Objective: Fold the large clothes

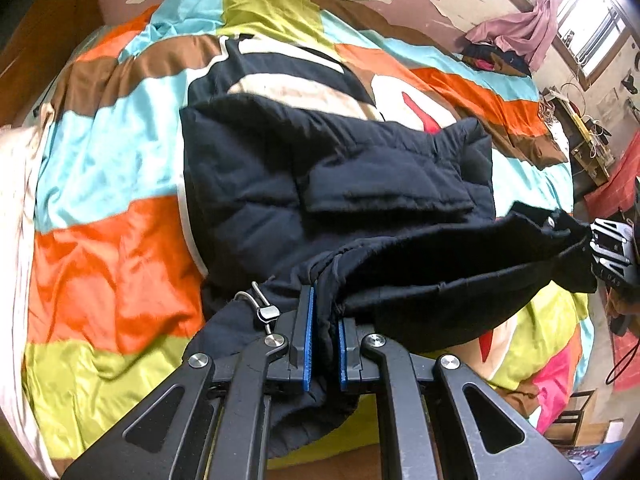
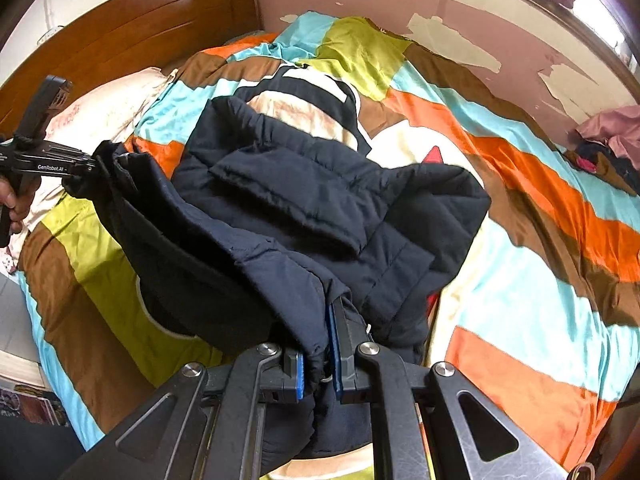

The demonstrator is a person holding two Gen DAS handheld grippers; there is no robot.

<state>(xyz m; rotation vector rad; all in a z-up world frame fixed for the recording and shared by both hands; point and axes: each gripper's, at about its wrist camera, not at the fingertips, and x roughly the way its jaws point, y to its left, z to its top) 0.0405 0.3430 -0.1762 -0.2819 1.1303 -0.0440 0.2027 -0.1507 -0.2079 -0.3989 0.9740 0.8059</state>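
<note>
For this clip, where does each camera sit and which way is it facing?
Left wrist: rides the left gripper, aimed steeply down along its fingers across the striped bedspread toward the peeling wall; its blue pads pinch the dark padded jacket; the right gripper shows at the right edge.
Right wrist: rides the right gripper, aimed down toward the wooden headboard and wall; it clamps the jacket's hem; the other gripper and a hand show at left.
Shared: jacket, bedspread, wall, each other's gripper.

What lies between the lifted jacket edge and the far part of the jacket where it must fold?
Nothing visible. Both hand-held grippers, left and right, pinch the dark jacket; only its own fabric lies ahead on the quilt.
</note>
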